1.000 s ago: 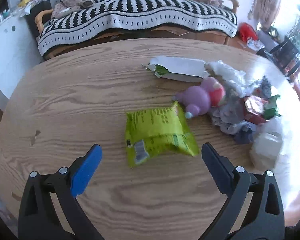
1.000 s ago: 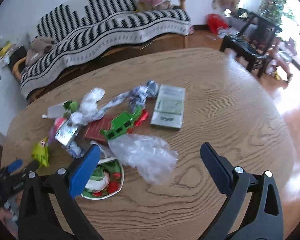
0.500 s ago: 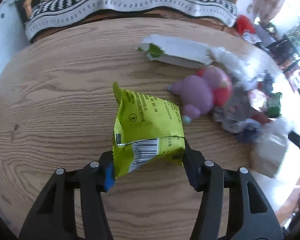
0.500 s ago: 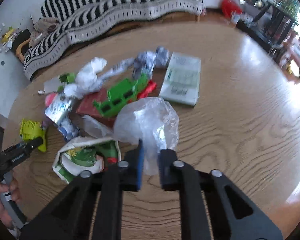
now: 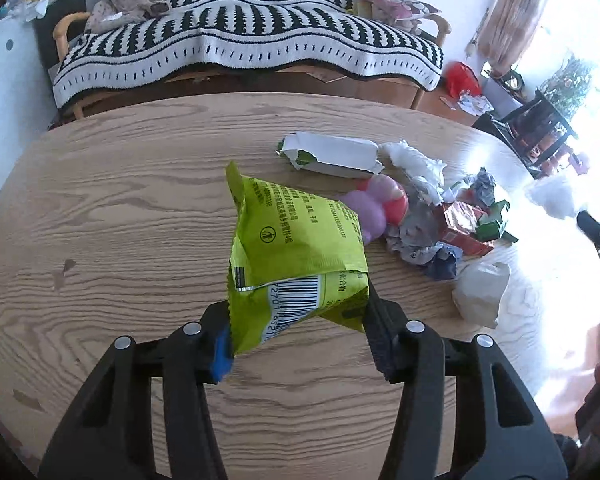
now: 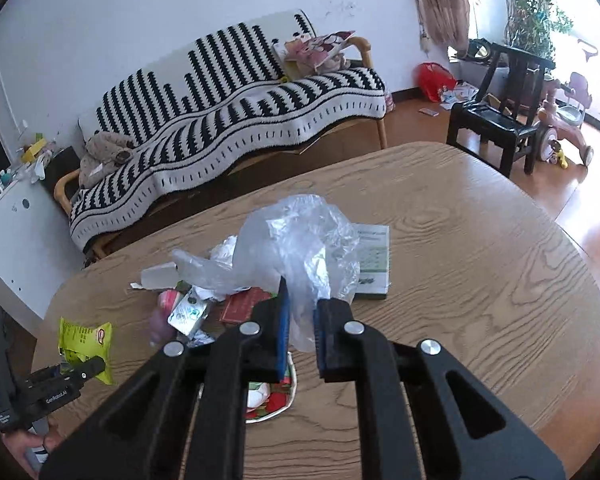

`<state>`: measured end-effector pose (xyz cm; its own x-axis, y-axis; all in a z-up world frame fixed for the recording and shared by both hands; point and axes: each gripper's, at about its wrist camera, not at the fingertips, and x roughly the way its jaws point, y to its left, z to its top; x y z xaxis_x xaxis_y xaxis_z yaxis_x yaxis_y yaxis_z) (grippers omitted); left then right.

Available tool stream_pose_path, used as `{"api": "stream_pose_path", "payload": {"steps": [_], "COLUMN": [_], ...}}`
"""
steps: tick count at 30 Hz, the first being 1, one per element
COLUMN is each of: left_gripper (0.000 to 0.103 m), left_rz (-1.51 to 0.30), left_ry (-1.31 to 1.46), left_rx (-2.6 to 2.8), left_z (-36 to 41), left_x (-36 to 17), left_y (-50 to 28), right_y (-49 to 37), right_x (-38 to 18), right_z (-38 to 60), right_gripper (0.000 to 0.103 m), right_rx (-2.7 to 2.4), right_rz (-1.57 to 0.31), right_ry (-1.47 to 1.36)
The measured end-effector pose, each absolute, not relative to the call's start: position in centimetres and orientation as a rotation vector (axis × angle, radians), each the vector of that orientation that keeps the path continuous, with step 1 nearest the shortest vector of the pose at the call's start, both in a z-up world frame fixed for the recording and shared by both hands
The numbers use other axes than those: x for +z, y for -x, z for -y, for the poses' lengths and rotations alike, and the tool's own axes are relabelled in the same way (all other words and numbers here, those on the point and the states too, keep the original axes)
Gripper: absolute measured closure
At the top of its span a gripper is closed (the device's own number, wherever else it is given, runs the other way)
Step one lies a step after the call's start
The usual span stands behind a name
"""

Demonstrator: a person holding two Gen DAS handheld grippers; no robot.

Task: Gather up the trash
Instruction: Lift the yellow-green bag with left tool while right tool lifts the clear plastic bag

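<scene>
The left claw [image 5: 298, 332] pinches a light, crinkly green snack packet [image 5: 296, 248] by its bottom edge. The right claw [image 6: 300, 326] squeezes a flimsy, slippery clear plastic bag [image 6: 300, 236] bunched just ahead, above the table [image 6: 480, 280].

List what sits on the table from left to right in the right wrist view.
Green snack bag → white carton → foil packet → red box → plastic bag → green booklet.
</scene>
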<state>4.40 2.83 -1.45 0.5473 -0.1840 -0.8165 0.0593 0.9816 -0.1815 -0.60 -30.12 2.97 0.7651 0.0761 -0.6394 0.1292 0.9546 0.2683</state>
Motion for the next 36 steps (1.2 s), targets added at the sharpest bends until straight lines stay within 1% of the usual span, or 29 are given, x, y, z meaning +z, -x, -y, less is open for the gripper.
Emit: {"api": "stream_pose_path", "payload": {"steps": [22, 25, 27, 32, 36], "left_gripper": [0.050, 0.050, 0.050, 0.050, 0.050], "left_rz": [-1.007, -0.981, -0.942, -0.883, -0.830], "left_ry": [0.142, 0.185, 0.204, 0.197, 0.100], "left_rx": [-0.176, -0.220, -0.247, -0.360, -0.459], "left_z": [-1.7, -1.8, -1.5, 1.6, 7.4], "left_x": [-1.1, -0.1, 1.0, 3.6, 5.9], "left_y": [-5.2, -5.0, -4.1, -1.0, 3.0], "right_y": [-0.4, 0.2, 1.4, 9.2, 16.7], "right_x": [2.4, 2.7, 3.2, 4.5, 4.2], "right_z": [29.5, 30.5, 31.6, 36.6, 41.6], "right_gripper": [0.092, 0.092, 0.092, 0.092, 0.092], "right_rx": [0.002, 0.025, 0.051, 0.012, -0.004], "right_rz": [-0.749, -0.744, -0.723, -0.681, -0.687], "right_ry": [-0.294, -0.398, -0.443, -0.379, -0.349]}}
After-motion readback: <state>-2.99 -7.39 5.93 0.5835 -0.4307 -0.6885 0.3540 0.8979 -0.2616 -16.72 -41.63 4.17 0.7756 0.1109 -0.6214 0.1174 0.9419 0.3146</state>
